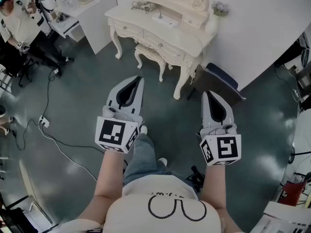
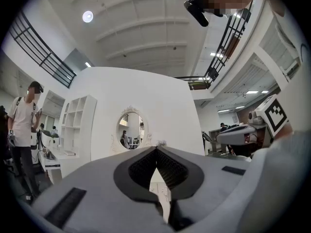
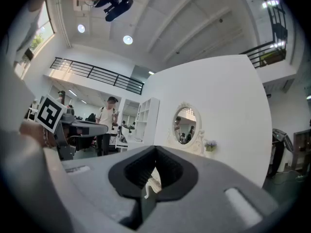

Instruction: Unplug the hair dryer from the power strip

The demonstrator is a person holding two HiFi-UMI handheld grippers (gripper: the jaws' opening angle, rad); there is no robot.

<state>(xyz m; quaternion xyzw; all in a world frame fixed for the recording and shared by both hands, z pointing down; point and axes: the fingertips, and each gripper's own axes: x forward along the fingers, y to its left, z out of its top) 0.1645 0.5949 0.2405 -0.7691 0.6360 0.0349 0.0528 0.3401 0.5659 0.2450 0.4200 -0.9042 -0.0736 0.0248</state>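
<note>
I stand on a dark floor facing a cream dressing table (image 1: 187, 45) with an oval mirror (image 2: 130, 130). On its top lie a small dark object with a cord (image 1: 141, 6) and a white flat item (image 1: 163, 18); I cannot tell which is the hair dryer or the power strip. Another white socket block (image 1: 43, 122) lies on the floor at the left with a white cable (image 1: 63, 149). My left gripper (image 1: 140, 77) and right gripper (image 1: 205, 92) are held level, side by side, well short of the table. Both are shut with nothing between the jaws.
A cushioned stool (image 1: 150, 52) is tucked under the table. A dark chair (image 1: 221, 79) stands to its right. A person (image 1: 14, 23) sits at a white desk (image 1: 77, 8) at the far left. Flowers in a vase (image 1: 218, 8) sit on the table's right end.
</note>
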